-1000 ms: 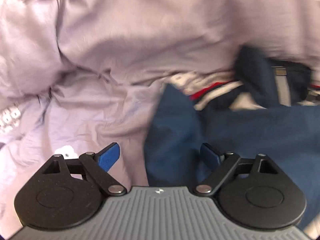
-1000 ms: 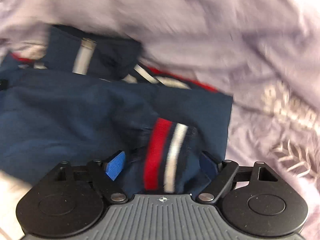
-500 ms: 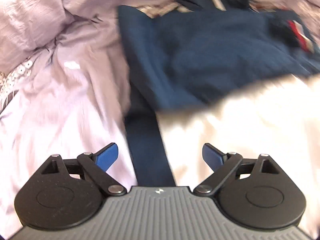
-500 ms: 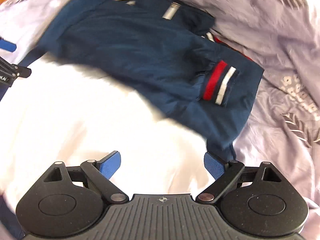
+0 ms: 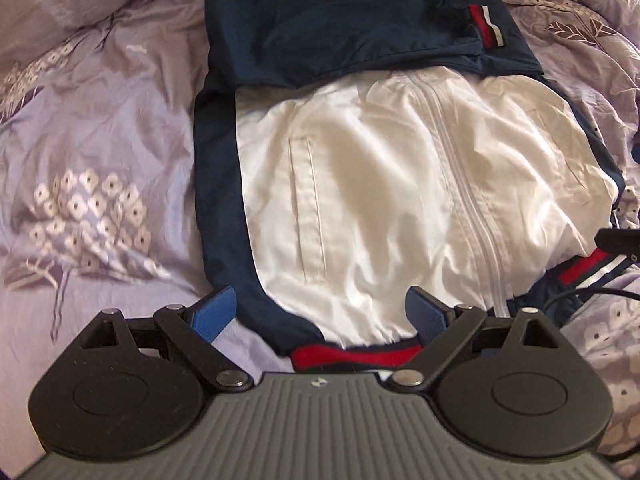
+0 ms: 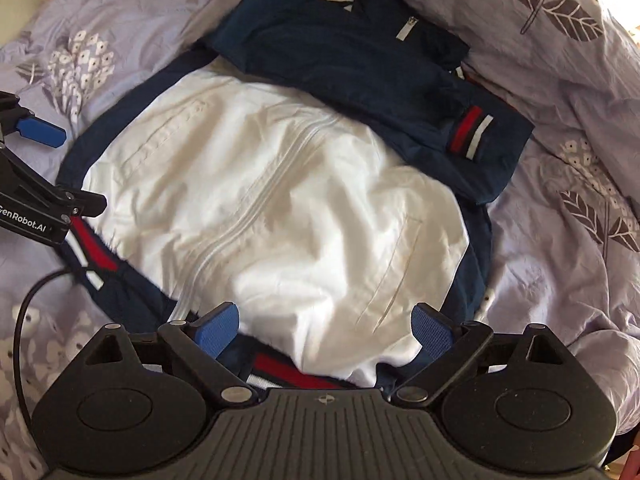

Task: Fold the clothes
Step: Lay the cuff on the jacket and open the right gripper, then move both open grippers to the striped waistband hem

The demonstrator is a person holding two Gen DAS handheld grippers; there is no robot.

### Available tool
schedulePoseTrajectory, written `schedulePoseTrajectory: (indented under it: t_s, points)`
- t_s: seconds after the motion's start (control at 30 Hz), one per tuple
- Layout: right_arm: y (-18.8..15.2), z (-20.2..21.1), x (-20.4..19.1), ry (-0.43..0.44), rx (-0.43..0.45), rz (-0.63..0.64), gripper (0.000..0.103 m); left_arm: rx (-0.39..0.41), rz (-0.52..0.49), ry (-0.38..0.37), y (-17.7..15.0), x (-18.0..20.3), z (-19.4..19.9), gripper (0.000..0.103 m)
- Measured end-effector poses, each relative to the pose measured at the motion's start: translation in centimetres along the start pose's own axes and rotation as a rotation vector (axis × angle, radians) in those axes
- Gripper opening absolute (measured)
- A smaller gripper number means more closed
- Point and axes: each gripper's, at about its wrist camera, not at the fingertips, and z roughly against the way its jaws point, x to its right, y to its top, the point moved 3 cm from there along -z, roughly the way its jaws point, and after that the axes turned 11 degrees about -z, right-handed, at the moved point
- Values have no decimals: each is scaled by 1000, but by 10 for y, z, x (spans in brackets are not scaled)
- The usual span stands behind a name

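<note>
Jacket (image 5: 384, 184), white front, navy sleeves folded

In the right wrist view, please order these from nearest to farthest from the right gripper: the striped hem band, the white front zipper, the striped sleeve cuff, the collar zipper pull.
From the right gripper, jaws open:
1. Striped hem band, just below the jaws.
2. White front zipper, running up the middle-left of the white panel.
3. Striped sleeve cuff, upper right, on the folded navy sleeve.
4. Collar zipper pull, at the top, on the collar.
</note>
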Motion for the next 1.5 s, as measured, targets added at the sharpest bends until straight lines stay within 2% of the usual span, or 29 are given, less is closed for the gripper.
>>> schedulePoseTrajectory:
  t_s: [0.3, 0.5, 0.93, 1.1, 1.23, 1.43, 1.5]
  points:
    - [-18, -5, -3, 12, -41, 13, 94, -15, 19, 48, -4, -1, -4, 93]
    - [-18, -7, -2, 12, -55, 9, 94, -11, -12, 72, -5, 5, -6, 93]
    - [-19, -15, -2, 17, -95, 8, 96, -27, -29, 65, -6, 7, -15, 93]
    - [-38, -23, 5, 33, -148, -43, 96, -42, 0, 76, -27, 2, -22, 94]
    - [-42, -27, 7, 39, -176, -62, 96, -40, -44, 98, -32, 7, -22, 96]
    - [-40, -31, 20, 39, -201, -126, 97, -29, -5, 22, -28, -10, -17, 96]
    - [-41, -35, 20, 37, -217, -123, 97, -37, -47, 22, -28, -9, -17, 96]
